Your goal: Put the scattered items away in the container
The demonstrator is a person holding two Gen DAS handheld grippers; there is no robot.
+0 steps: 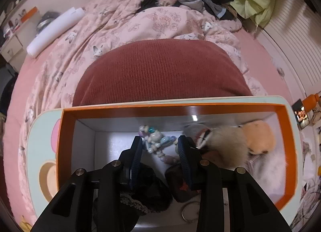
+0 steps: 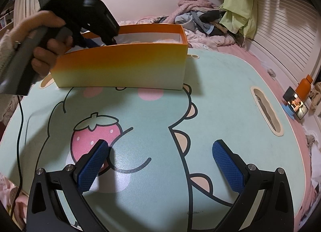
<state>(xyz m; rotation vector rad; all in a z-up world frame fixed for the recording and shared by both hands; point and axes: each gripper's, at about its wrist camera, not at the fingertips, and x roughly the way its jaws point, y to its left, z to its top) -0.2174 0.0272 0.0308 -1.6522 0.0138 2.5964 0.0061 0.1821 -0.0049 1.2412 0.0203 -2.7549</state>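
Nearest in the right wrist view, the right tool (image 2: 160, 163) hangs released, its blue pads spread wide over a bare stretch of the cartoon-printed table (image 2: 220, 95) with nothing between them. Farther along the table stands the orange box (image 2: 124, 67), and the left tool (image 1: 159, 149) reaches down into it from above, held by a hand (image 2: 46, 41). In the left wrist view its pads stand partly apart and bare, released, with a pastel bead bracelet (image 1: 155, 141) lying on the box floor just beyond them. Around it lie dark lace fabric (image 1: 144, 190), a metal ring (image 1: 188, 212) and fluffy pompoms (image 1: 236, 143) — all inside the box. Beyond lies a pink bed (image 1: 124, 23).
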